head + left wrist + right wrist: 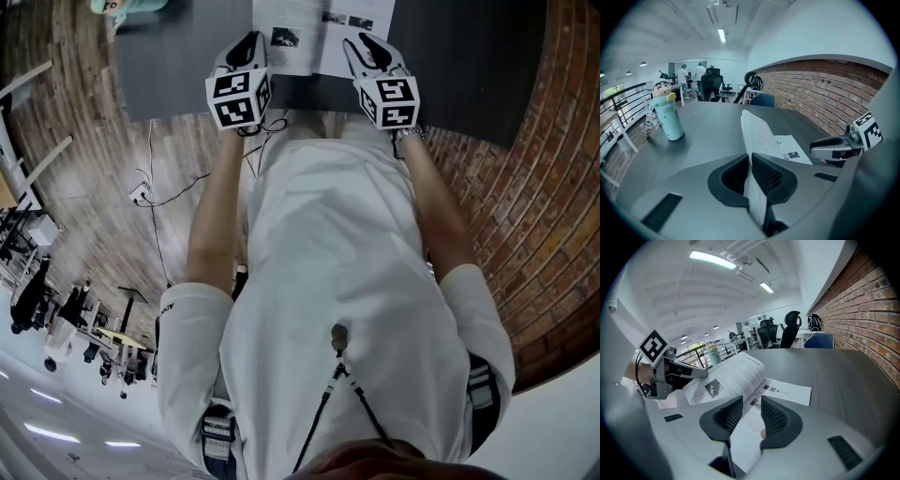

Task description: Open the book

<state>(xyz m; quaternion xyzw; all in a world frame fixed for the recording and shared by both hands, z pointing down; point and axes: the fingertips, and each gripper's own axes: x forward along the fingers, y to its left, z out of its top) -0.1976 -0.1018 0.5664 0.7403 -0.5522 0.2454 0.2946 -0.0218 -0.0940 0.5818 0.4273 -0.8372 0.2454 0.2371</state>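
Observation:
A book [309, 33] lies open on the dark grey table [459, 56] straight ahead of me. My left gripper [246, 47] is at its left half, shut on a thin leaf [757, 136] that stands on edge between the jaws [750, 157]. My right gripper [367, 47] is at the near edge of the right half. White printed pages [740, 380] fill the gap between its jaws [751, 401], which are shut on them at a medium width. The left-hand pages bulge upward, and the right-hand page [790, 390] lies flat.
A teal bottle with a cartoon-figure cap [668, 117] stands on the table to the left, beyond the book. A brick wall [820, 93] curves along the table's right side. Chairs and people are far behind. Cables [164, 197] lie on the wooden floor.

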